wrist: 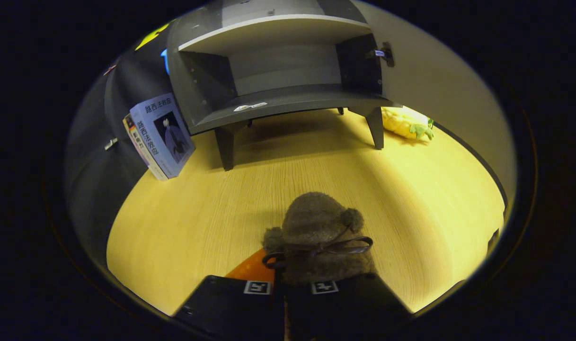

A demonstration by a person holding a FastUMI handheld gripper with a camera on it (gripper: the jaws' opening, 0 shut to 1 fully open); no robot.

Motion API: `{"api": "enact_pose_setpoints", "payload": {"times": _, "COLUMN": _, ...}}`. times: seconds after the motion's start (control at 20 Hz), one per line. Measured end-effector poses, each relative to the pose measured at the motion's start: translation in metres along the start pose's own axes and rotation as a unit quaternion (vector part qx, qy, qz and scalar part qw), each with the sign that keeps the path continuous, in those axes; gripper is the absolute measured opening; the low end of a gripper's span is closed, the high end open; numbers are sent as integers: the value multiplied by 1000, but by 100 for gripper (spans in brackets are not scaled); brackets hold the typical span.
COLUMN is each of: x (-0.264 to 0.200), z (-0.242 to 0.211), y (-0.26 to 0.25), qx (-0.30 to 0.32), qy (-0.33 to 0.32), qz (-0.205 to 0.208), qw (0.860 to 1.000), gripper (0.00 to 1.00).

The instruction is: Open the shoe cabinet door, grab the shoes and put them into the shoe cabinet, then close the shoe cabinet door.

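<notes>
Clenched on the furry shoe (318,237), our gripper (290,287) holds it by the heel end, both fingers pressing close together, toe pointing toward the shoe cabinet (278,76). Beyond the fingers we see the cabinet well apart, its door (439,94) swung open, the lower shelf bare. Books (160,139) lean beside its left leg; a plush toy (406,123) lies behind the right. We judge the soft heel could slip, or the toe could catch the shelf's front edge.
</notes>
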State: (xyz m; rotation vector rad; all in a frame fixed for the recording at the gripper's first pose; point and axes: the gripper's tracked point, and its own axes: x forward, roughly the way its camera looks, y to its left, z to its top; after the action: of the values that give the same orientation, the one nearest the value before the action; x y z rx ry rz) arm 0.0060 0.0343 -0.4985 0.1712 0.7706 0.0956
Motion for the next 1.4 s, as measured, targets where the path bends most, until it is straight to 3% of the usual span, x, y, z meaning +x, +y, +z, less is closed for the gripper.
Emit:
{"api": "enact_pose_setpoints", "payload": {"times": 0.05, "x": -8, "z": 2, "y": -2, "qx": -7, "qy": -1, "qz": 5, "qw": 1000, "gripper": 8}}
{"api": "enact_pose_setpoints", "payload": {"times": 0.25, "x": -43, "z": 40, "y": 2, "qx": -2, "qy": -26, "qz": 21, "qw": 999, "gripper": 8}}
{"api": "enact_pose_setpoints", "payload": {"times": 0.8, "x": -158, "z": 221, "y": 55, "qx": 8, "qy": -110, "qz": 56, "qw": 992, "gripper": 8}}
{"api": "enact_pose_setpoints", "payload": {"times": 1.1, "x": -162, "z": 336, "y": 81, "qx": -1, "qy": -150, "qz": 57, "qw": 987, "gripper": 8}}
{"api": "enact_pose_setpoints", "payload": {"times": 1.4, "x": -122, "z": 440, "y": 108, "qx": 2, "qy": -166, "qz": 57, "qw": 984, "gripper": 7}}
